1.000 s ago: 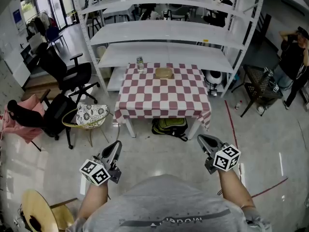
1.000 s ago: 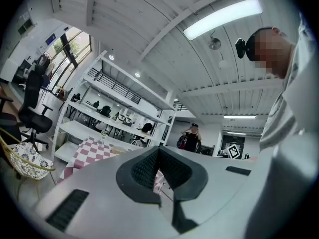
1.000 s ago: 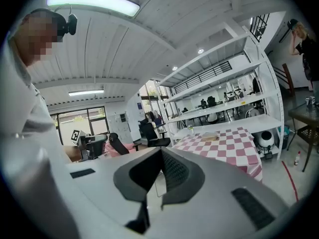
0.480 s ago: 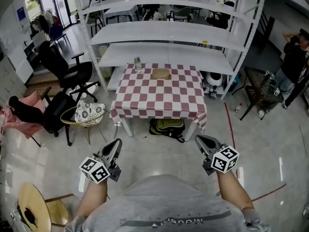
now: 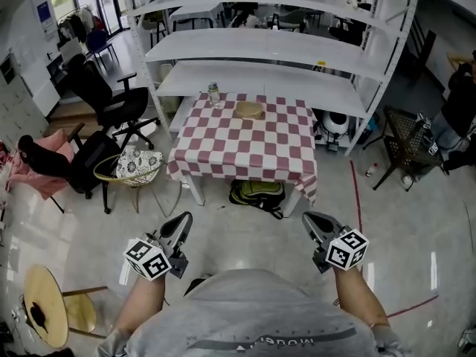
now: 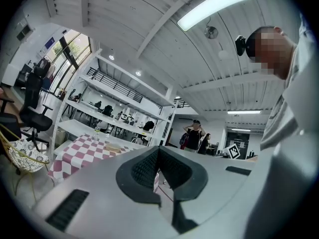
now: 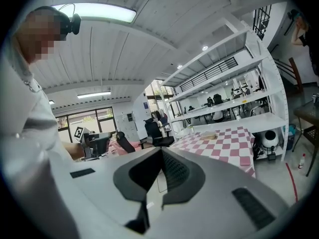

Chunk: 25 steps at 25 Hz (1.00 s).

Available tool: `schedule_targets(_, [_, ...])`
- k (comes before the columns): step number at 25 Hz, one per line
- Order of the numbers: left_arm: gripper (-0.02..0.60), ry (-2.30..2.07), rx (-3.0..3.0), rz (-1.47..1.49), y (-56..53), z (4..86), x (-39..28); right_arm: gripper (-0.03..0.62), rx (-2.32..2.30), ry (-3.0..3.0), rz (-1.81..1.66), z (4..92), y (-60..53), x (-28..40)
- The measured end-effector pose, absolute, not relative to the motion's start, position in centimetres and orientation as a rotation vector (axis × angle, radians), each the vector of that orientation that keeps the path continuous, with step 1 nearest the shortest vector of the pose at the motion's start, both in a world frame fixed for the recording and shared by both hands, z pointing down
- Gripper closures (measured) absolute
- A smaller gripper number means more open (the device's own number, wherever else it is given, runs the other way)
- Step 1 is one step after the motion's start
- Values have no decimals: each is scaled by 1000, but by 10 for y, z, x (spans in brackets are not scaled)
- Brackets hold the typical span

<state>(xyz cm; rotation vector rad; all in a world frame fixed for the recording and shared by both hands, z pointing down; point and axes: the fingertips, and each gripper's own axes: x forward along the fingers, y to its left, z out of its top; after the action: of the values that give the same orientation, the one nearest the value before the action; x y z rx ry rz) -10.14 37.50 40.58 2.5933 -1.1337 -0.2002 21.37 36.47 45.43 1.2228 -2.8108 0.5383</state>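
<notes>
In the head view I hold the left gripper (image 5: 182, 219) and the right gripper (image 5: 309, 218) over the floor, well apart from the checkered table (image 5: 242, 151). A bottle (image 5: 214, 94) and a flat bowl (image 5: 251, 110) stand at its far side.

In the left gripper view the jaws are pressed together, with nothing between them.

In the right gripper view it is the same, jaws together and empty. I think jaws closed like this could knock the bottle over.

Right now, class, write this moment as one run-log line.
left gripper: shut, empty, in the air | right gripper: shut, empty, in the air | checked table ahead: bottle, tan dish
</notes>
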Motion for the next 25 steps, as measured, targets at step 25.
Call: schedule_targets(25, [581, -876, 2684, -186, 140, 412, -258, 569, 1446, -2737, 524, 441, 158, 45])
